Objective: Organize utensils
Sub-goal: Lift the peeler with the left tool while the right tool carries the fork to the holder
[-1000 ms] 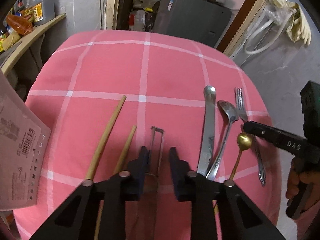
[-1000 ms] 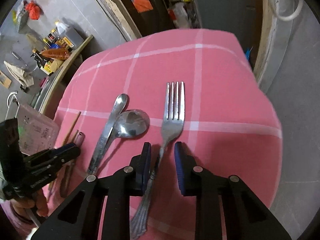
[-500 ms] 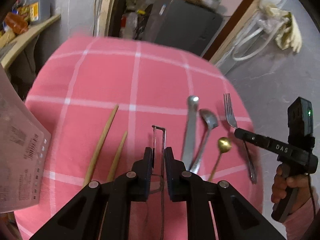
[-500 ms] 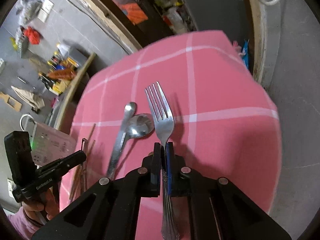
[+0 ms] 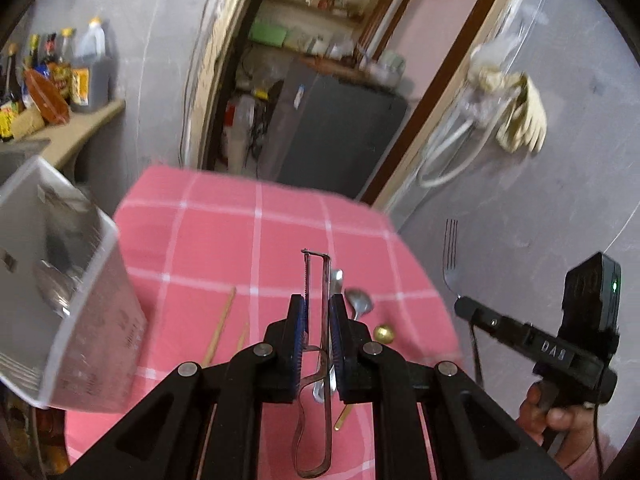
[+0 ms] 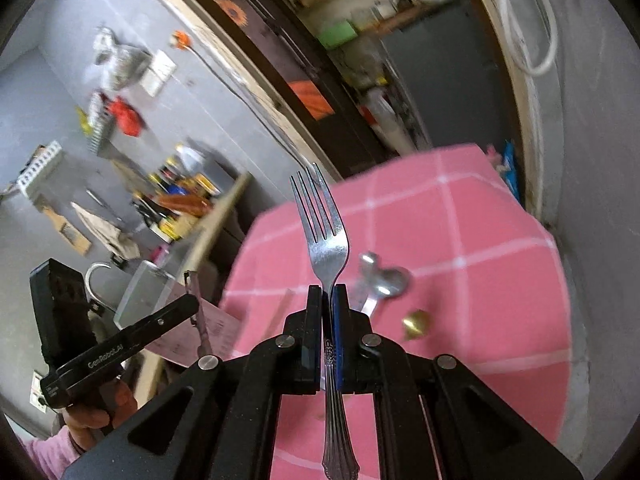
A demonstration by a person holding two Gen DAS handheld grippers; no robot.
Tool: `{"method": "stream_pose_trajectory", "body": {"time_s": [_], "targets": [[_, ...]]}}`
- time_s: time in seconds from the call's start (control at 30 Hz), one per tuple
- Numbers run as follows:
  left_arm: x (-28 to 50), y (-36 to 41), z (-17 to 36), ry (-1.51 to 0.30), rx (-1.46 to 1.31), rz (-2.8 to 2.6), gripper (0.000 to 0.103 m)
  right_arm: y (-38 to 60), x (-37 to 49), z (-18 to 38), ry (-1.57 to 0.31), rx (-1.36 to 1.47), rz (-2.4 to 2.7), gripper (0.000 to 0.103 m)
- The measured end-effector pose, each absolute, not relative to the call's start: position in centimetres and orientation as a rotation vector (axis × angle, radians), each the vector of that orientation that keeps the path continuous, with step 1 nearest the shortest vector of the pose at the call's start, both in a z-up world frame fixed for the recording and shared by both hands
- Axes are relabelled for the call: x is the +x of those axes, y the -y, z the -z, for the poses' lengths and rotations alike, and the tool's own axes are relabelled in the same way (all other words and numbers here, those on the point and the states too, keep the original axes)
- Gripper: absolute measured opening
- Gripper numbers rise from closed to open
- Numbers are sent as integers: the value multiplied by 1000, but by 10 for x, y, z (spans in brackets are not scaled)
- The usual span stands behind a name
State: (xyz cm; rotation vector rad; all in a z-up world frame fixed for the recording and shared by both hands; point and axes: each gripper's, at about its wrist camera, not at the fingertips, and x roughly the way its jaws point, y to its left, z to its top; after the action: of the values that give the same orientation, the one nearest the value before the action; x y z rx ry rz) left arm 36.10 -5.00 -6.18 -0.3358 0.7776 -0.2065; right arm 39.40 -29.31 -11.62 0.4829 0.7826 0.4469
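Pink checked cloth [image 5: 224,240] covers the worktop in a cluttered grey-walled room, with a doorway and a dark cabinet [image 5: 336,128] behind it. At centre, the left claw [image 5: 318,316] is clenched on a thin wire-framed peeler [image 5: 316,280], lifted clear of the cloth with its blade end pointing away from the camera and its looped handle hanging back under the jaws. Alongside it, the right claw [image 6: 328,304] grips a steel fork [image 6: 324,232] by the neck, tines raised and tilted away above the worktop, its patterned handle trailing back beneath the jaws; in the left view the same fork [image 5: 450,252] stands out past the cloth's right edge.

Lying on the cloth below are a steel spoon [image 5: 360,300] and a long steel utensil [image 5: 337,280] crossing it, a small gold-coloured spoon [image 5: 384,333] just beside them, and two wooden chopsticks [image 5: 220,326] side by side to the left. A white plastic holder [image 5: 92,320] stands at the left edge of the worktop, metal utensils dimly visible inside it.

A hand [image 5: 556,416] holds the right device's grip at lower right of the left view. Farther out, bottles [image 5: 84,72] crowd a side shelf, and pale rubber gloves [image 5: 520,120] hang on the wall at right near a white hose.
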Motion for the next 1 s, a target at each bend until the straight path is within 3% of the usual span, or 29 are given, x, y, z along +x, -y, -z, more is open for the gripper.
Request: {"method": "stream_pose_trajectory", "body": {"time_s": [0.27, 0.53, 1.0], "targets": [[341, -4, -2, -626, -342, 174, 12, 228, 399, 59, -600, 546, -576, 5], [328, -74, -41, -528, -310, 80, 12, 142, 405, 36, -472, 638, -697, 5], [339, -133, -10, -426, -349, 23, 12, 58, 421, 83, -385, 647, -777, 5]]}}
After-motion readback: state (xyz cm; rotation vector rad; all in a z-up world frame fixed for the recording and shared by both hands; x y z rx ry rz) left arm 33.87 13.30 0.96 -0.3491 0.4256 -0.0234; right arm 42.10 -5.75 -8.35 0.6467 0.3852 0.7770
